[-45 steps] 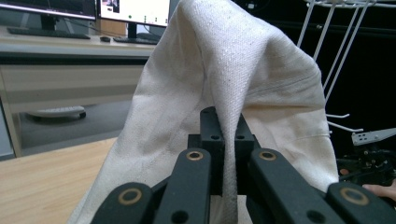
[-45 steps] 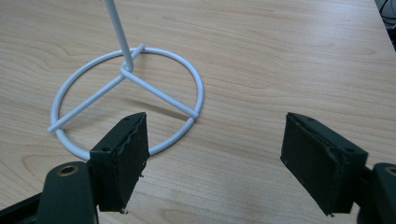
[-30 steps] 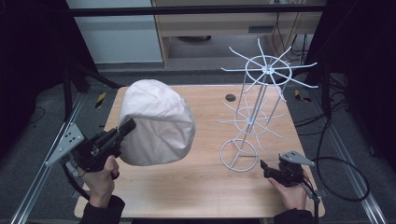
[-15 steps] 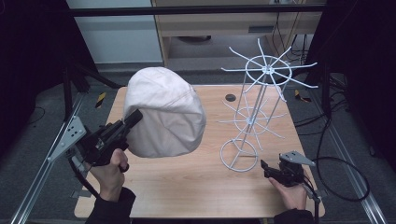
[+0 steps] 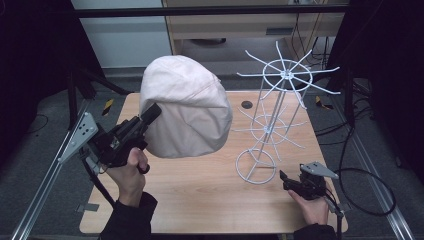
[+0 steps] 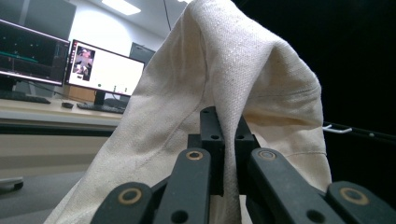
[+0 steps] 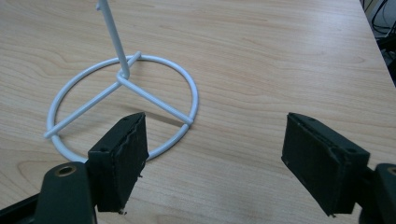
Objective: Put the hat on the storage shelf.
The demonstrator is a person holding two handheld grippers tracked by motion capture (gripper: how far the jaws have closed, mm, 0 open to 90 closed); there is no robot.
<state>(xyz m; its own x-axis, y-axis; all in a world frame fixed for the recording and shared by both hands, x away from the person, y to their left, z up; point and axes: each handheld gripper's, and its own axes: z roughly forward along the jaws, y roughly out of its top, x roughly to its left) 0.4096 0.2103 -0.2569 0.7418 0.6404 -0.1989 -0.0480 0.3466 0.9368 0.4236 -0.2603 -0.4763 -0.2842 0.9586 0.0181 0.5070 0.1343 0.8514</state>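
Note:
A cream cloth hat [image 5: 185, 112] hangs in the air over the left half of the table, held up by my left gripper [image 5: 152, 114], which is shut on its brim. In the left gripper view the two jaws pinch a fold of the hat [image 6: 243, 88] between them. A white wire rack [image 5: 272, 117] with spoke arms stands on the table's right half. My right gripper [image 5: 286, 179] rests low beside the rack's ring base [image 7: 126, 100], open with nothing between its jaws.
A small dark round thing [image 5: 247, 105] lies on the wooden table [image 5: 200, 200] behind the rack. A metal rail [image 5: 45, 175] runs along the table's left side. Cables [image 5: 370, 190] trail on the floor at the right. Monitors [image 6: 102, 70] stand on a desk beyond.
My left gripper has lifted the hat higher and carried it to the right, toward the rack. The right gripper has stayed where it was.

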